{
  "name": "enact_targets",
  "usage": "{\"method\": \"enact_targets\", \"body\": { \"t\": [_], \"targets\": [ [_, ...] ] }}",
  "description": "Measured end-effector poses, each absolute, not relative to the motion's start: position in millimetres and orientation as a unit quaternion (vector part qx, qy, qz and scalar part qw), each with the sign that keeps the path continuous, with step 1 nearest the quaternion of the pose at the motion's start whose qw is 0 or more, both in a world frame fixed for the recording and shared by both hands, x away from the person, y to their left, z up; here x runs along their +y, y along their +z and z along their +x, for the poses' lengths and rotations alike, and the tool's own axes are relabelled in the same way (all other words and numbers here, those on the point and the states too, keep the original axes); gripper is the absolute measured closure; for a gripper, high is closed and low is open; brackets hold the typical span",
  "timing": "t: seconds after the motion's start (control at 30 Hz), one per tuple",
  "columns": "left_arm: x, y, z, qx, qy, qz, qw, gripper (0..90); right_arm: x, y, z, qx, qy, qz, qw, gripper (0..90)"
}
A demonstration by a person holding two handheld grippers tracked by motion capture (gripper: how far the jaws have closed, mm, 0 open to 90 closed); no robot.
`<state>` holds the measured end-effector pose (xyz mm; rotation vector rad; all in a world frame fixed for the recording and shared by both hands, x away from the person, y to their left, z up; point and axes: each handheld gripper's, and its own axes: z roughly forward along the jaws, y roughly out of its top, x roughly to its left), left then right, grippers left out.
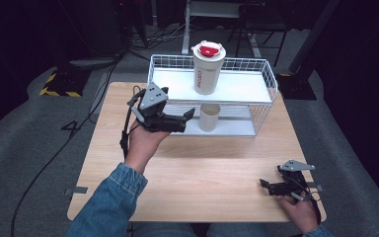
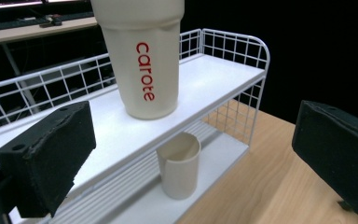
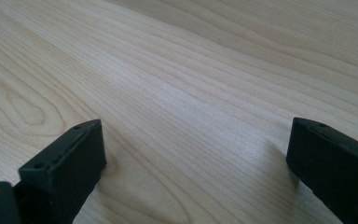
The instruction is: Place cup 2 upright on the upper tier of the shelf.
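A white wire rack [image 1: 270, 79] with two shelves stands at the back of the wooden table [image 1: 202, 168]. On its top shelf is a tall cream tumbler [image 1: 207, 69] with a red lid and red "carote" lettering [image 2: 142, 60]. A small open cream cup [image 1: 209, 117] [image 2: 179, 170] stands upright on the lower shelf. My left gripper [image 1: 186, 121] [image 2: 193, 140] is open and empty, held just left of the rack's front, jaws pointing at the small cup. My right gripper [image 1: 265, 186] [image 3: 196, 154] rests low over the table's front right, open with bare wood between its jaws.
The rack's wire walls [image 2: 233, 46] fence the top shelf at the back and sides. Bare wood [image 3: 191, 70] spreads between the rack and the front edge. Cables and yellow-black floor tape [image 1: 56, 86] lie on the grey floor to the left.
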<state>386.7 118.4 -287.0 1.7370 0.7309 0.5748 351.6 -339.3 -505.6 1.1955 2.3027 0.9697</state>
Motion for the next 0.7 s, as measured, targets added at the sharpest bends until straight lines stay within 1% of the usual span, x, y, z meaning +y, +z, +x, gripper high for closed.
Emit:
{"method": "enact_targets", "body": {
  "t": [0.13,0.2,0.27,0.53,0.7],
  "targets": [
    [131.2,-292.6,373.3,0.307,0.235,0.738,0.553,0.2,-339.3,-505.7,351.6,0.817,0.344,0.424,0.185,4.7],
    [137.0,-296.8,364.2,0.306,0.252,0.737,0.548,1.0,-339.2,-505.7,351.6,0.816,0.345,0.425,0.185,4.7],
    [141.7,-300.2,357.8,0.301,0.258,0.739,0.545,2.1,-339.1,-505.6,351.6,0.816,0.345,0.425,0.185,4.7],
    [165.7,-322.2,340.4,0.316,0.225,0.745,0.542,2.0,-339.0,-505.7,351.6,0.817,0.345,0.424,0.184,4.4],
    [174.8,-333.4,329.4,0.321,0.215,0.752,0.534,1.9,-339.0,-505.7,351.6,0.817,0.345,0.424,0.184,4.4]
  ]
}}
